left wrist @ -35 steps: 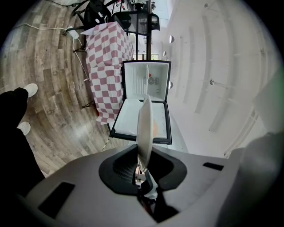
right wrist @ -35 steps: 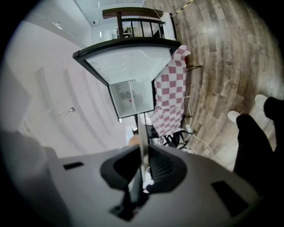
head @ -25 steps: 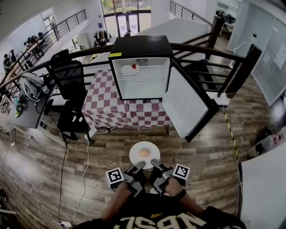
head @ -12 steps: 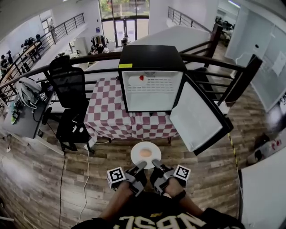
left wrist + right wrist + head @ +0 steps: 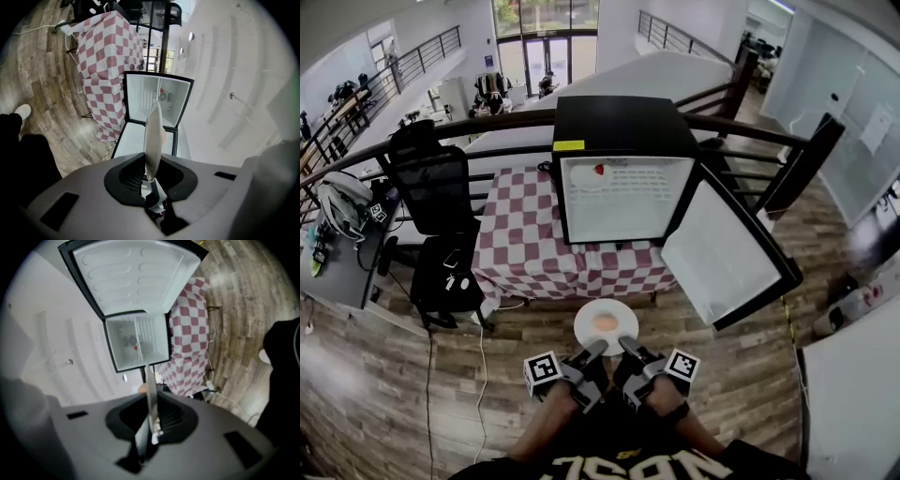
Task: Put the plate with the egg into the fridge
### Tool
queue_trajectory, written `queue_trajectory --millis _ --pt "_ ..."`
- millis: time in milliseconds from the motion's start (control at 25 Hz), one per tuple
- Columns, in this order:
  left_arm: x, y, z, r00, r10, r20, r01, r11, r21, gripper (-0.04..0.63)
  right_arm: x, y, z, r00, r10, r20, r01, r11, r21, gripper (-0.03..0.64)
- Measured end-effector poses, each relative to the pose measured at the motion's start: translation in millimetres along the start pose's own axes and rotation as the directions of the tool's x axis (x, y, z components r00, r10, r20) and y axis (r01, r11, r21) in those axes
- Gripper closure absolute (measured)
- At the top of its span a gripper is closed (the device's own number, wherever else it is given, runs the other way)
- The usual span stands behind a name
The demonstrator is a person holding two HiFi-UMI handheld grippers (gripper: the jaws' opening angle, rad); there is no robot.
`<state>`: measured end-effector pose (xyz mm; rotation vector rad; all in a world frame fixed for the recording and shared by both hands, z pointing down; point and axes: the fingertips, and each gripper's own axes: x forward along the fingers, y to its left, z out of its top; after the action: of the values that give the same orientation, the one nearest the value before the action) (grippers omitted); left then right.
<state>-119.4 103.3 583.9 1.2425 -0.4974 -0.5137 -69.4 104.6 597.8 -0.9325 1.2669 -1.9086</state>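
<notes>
The black fridge (image 5: 623, 131) is standing open on a table with a checked cloth (image 5: 520, 239), and its door (image 5: 727, 253) is hanging wide to the right. The white plate (image 5: 584, 330) is not inside yet. It is floating low in front of the person, over the wooden floor (image 5: 394, 375) and well apart from the fridge.

Both grippers are pinching the plate at its near rim only. The left gripper (image 5: 594, 350) is clamped on the rim, seen edge-on between its pads. The right gripper (image 5: 628, 347) is also pressing on the rim, though its jaws have just been opening a little.

The egg (image 5: 605, 322) is lying loose near the middle of the plate, and this is the main danger as I judge it. With the hold on one side, the far edge may dip and the egg may roll off. If the right grip is loosening more, the plate may twist in the left one. Later the plate could knock the fridge frame or the door, or push the small red thing (image 5: 600, 170) already sitting in the upper part.
</notes>
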Motion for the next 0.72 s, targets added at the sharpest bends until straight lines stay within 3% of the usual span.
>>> queue_trajectory --millis 80,280,480,720 --pt "8 1 1 1.0 0.02 -0.018 -0.02 0.999 -0.027 0.54 1 1 8 1.0 0.009 0.03 -0.01 1.0 0.01 0.566" --pt "39 -7 4 0.996 0.037 -0.078 -0.039 0.999 -0.016 0.54 6 13 35 0.996 0.021 0.089 -0.022 1.0 0.015 0.566" --pt "82 -27 24 0.994 0.044 -0.104 -0.035 0.996 0.083 0.537 33 36 70 0.995 0.049 0.087 -0.052 0.998 0.026 0.566" --pt "144 -52 53 0.994 0.025 -0.107 -0.011 0.992 0.129 0.535 70 73 122 0.992 0.099 0.077 -0.1 0.995 0.012 0.566"
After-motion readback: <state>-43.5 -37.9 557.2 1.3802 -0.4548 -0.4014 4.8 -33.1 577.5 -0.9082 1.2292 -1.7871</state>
